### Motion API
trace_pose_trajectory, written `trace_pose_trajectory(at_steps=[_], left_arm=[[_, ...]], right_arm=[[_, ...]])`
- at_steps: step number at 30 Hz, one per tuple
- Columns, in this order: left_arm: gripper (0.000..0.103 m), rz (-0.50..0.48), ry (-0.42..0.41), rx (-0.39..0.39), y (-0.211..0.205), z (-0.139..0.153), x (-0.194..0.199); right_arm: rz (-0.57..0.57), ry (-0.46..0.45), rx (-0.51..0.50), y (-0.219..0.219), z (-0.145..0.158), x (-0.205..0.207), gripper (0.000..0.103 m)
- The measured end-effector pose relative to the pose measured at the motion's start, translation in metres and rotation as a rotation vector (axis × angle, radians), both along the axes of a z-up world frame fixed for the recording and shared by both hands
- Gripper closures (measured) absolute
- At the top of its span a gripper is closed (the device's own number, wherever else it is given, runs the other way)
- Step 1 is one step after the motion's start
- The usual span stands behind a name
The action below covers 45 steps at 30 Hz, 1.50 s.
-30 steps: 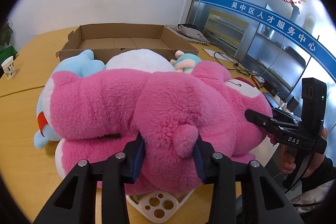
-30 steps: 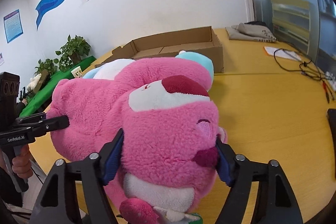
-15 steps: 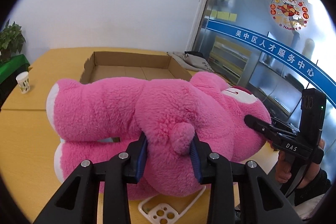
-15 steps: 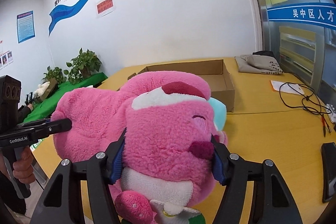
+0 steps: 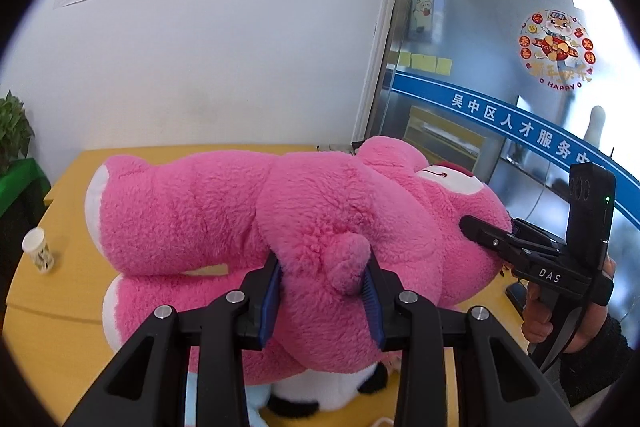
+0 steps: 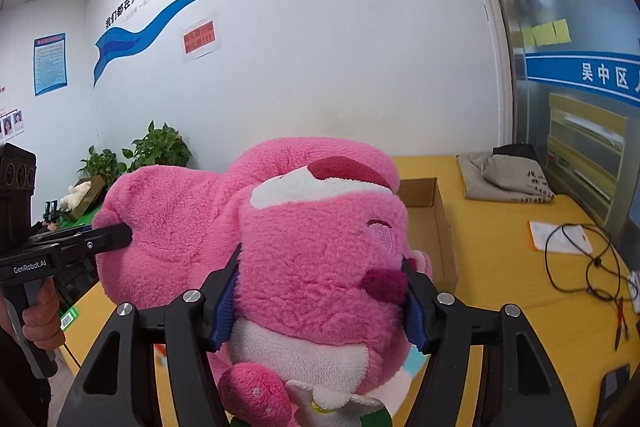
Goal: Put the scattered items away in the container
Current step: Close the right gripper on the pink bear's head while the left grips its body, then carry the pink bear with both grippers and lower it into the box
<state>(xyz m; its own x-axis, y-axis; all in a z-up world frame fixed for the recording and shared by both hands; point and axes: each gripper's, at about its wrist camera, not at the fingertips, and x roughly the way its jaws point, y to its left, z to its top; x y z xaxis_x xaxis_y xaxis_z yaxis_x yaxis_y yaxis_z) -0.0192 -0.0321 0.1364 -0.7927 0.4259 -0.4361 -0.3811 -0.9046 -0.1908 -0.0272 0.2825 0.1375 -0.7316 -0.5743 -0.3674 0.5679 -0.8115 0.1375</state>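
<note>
Pink plush bear (image 5: pixel 240 211), large, soft, light but bulky; pile compresses, so grip deep. Held clear above the yellow table (image 6: pixel 520 291), short of the cardboard box (image 6: pixel 436 227). Left gripper (image 5: pixel 324 291) pinches its rump; right gripper (image 6: pixel 320 303), jaws just closing, squeezes its head. Markings: "GenRobot.AI" and "DAS" on gripper bodies; "HAPPY" on window sticker (image 5: pixel 556 51).

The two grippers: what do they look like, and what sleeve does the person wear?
Both are black plastic with blue ribbed pads and silver screws. The left gripper reads "GenRobot.AI" on its side, the right gripper "DAS". The sleeve looks dark and knitted.
</note>
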Motion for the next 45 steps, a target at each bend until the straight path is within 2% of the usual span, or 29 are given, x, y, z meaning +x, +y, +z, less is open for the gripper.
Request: trace_pose_trajectory(at_steps=[9,14,17,21,25,27,28,31,34,40,42,45], left_arm=[[0.068,-0.006,0.047,-0.035,0.012,0.044,-0.108],[0.068,0.016,0.013,-0.061,0.017,0.041,-0.181],[0.070,0.017,-0.042,-0.046,0.020,0.027,-0.228],[0.070,0.029,-0.125,-0.041,0.026,-0.007,-0.286],[0.073,0.057,-0.254,-0.021,0.035,-0.052,-0.343],[0.081,0.060,-0.316,-0.032,0.043,-0.078,-0.362],[0.086,0.056,-0.349,-0.031,0.045,-0.091,-0.370],[0.089,0.040,-0.437,-0.055,0.052,-0.129,-0.382],[0.089,0.043,-0.438,-0.081,0.055,-0.143,-0.378],[0.089,0.060,-0.456,-0.090,0.040,-0.143,-0.373],[0.089,0.050,-0.442,-0.111,0.036,-0.138,-0.366],[0.089,0.044,-0.457,-0.093,0.031,-0.133,-0.369]], right_arm=[[-0.007,0.073,0.018,-0.033,0.050,-0.105,0.032],[-0.020,0.057,0.027,-0.047,0.066,-0.181,0.032],[-0.036,0.024,0.043,-0.055,0.059,-0.227,0.032],[-0.060,-0.024,0.073,-0.066,0.034,-0.285,0.032],[-0.087,-0.106,0.108,-0.077,-0.010,-0.343,0.032],[-0.108,-0.165,0.129,-0.079,-0.036,-0.367,0.033],[-0.118,-0.196,0.147,-0.080,-0.050,-0.378,0.033],[-0.134,-0.266,0.208,-0.082,-0.091,-0.396,0.033],[-0.156,-0.365,0.240,-0.078,-0.126,-0.406,0.033],[-0.169,-0.418,0.240,-0.073,-0.129,-0.412,0.033],[-0.182,-0.436,0.257,-0.075,-0.127,-0.403,0.033],[-0.174,-0.477,0.262,-0.078,-0.126,-0.391,0.033]])
